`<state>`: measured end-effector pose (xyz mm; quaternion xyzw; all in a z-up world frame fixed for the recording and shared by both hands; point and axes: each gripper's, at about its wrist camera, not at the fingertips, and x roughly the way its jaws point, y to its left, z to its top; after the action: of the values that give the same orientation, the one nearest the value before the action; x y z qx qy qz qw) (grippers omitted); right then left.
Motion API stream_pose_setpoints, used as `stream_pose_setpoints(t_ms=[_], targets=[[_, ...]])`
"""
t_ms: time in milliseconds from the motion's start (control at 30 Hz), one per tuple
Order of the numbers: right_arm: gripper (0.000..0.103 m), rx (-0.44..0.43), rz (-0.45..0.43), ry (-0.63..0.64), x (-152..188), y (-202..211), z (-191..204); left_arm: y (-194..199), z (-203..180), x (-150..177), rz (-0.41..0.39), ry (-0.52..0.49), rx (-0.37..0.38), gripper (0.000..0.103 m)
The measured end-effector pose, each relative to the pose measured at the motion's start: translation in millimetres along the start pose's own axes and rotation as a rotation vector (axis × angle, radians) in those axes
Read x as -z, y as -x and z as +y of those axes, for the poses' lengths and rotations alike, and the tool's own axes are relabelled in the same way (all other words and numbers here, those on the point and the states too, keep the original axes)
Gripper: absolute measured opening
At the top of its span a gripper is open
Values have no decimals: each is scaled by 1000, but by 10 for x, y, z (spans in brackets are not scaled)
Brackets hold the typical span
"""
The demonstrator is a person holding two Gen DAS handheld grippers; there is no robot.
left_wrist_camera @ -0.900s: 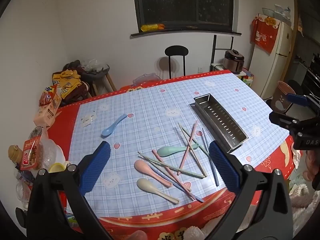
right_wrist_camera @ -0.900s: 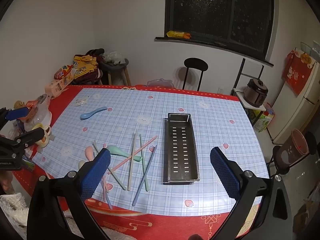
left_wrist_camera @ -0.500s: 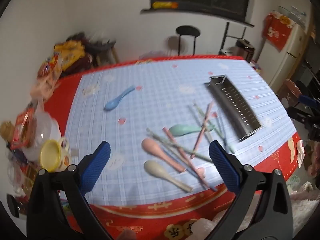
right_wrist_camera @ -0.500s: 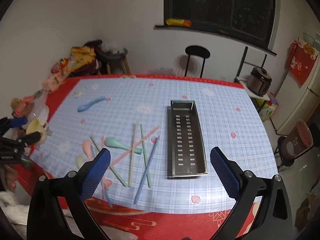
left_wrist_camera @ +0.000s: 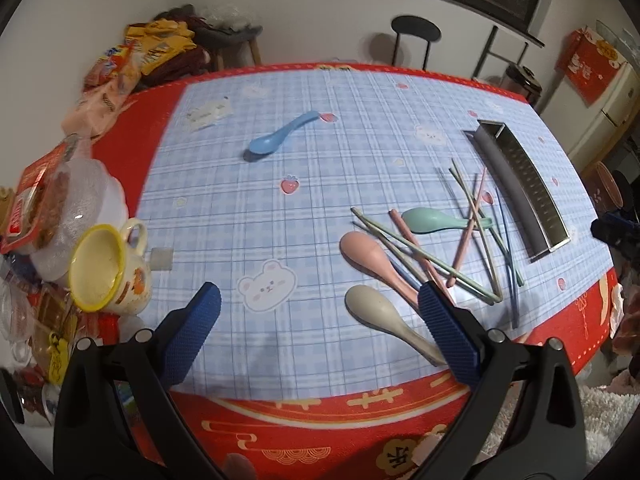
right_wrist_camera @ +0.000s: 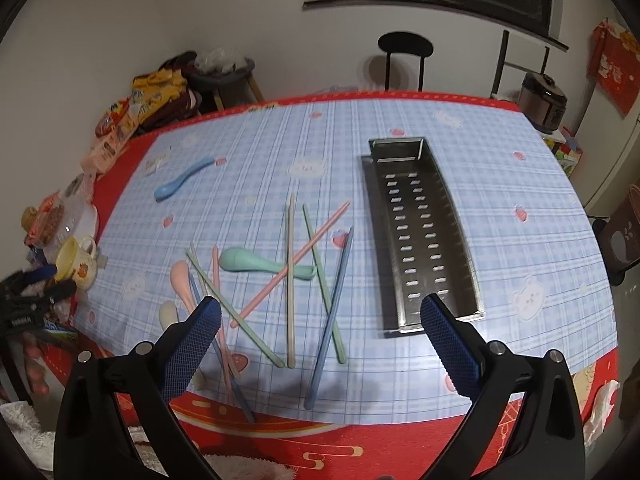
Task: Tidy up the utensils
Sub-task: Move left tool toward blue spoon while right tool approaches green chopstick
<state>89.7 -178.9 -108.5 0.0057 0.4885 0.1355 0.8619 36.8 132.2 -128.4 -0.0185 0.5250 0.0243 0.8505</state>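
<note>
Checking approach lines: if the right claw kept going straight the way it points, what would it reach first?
Probably the scattered chopsticks: the blue chopstick lies nearest its centreline. The right claw is open above the table; depth is unclear.

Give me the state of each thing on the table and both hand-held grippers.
Left hand-held gripper: open, holding nothing.
Right hand-held gripper: open, holding nothing.
Metal tray: empty.
Chopsticks: loose, crossed in a pile.
Green spoon: under the chopsticks.
Blue spoon: lying apart.
Yellow mug: upright.

Yellow mug [left_wrist_camera: 107, 268] beside snack packets [left_wrist_camera: 132, 60]; black stool [right_wrist_camera: 405, 54] behind.
</note>
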Motion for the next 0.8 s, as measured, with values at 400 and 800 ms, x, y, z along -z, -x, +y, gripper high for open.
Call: stream_pose_setpoints(t_ms=[400, 800], targets=[[98, -24, -24, 77, 28, -442, 295, -485, -310, -873, -40, -202, 99, 97], [71, -96, 160, 195, 329, -1267, 756, -1041, 216, -1348, -1, -137, 192, 90]])
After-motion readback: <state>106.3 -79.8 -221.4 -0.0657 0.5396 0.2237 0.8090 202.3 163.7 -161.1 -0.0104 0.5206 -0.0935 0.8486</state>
